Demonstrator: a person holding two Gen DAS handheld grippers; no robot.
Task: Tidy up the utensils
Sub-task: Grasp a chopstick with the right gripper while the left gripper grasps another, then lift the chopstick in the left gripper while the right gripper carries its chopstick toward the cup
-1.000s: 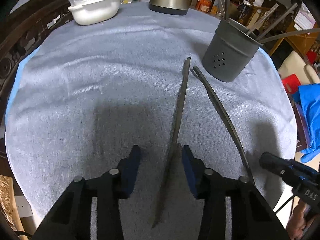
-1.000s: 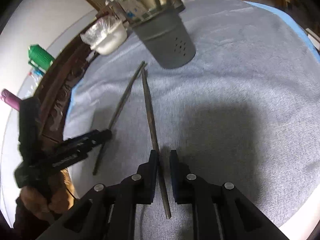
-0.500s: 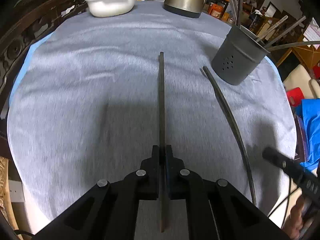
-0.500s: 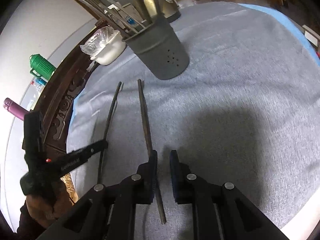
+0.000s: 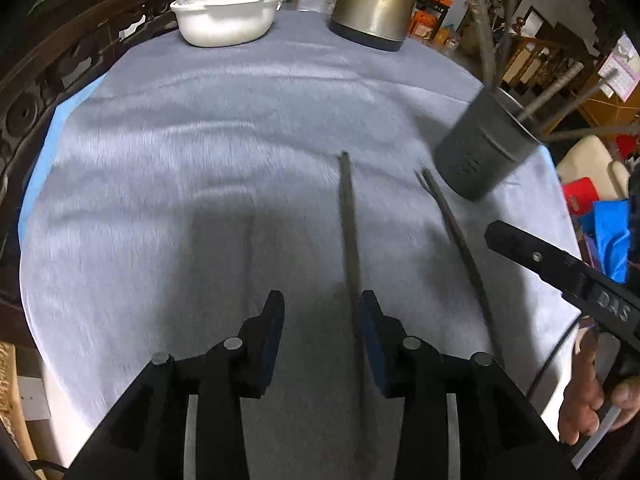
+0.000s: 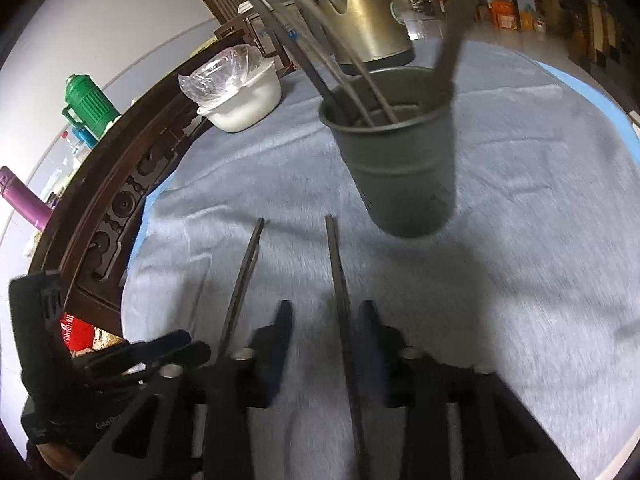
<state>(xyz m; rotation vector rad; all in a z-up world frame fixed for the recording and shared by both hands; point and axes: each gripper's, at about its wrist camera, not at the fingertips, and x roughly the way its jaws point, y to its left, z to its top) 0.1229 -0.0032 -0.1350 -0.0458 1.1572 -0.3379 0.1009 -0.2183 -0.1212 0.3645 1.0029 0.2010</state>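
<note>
The left gripper (image 5: 321,320) has its jaws wide apart, w/ nothing pinched. A long dark stick (image 5: 349,216) lies flat on the gray cloth (image 5: 200,140) between the two fingers, right next to the right-side pad; can't tell if it touches. Its far tip points toward the kettle (image 5: 374,0).

The right gripper (image 6: 326,334) is wide too, not squeezing anything. A second dark stick (image 6: 338,280) lies on the cloth between its fingers, close to the right-side pad. In the left cam this second stick sits just right of the first one, its far end near the bottom of the gray cup (image 5: 486,146). In the right cam the first stick shows to the left, next to the other gripper.

The gray cup stands on the cloth near the table's right edge, w/ about 4 more sticks (image 6: 352,84) leaning out of it. It looks blurry in both views.

A white bowl (image 5: 226,16) w/ a plastic bag in it sits at the far side, beside the kettle. A green jug (image 6: 88,100) and a purple bottle (image 6: 22,200) are past the dark wood rail (image 6: 120,200).
</note>
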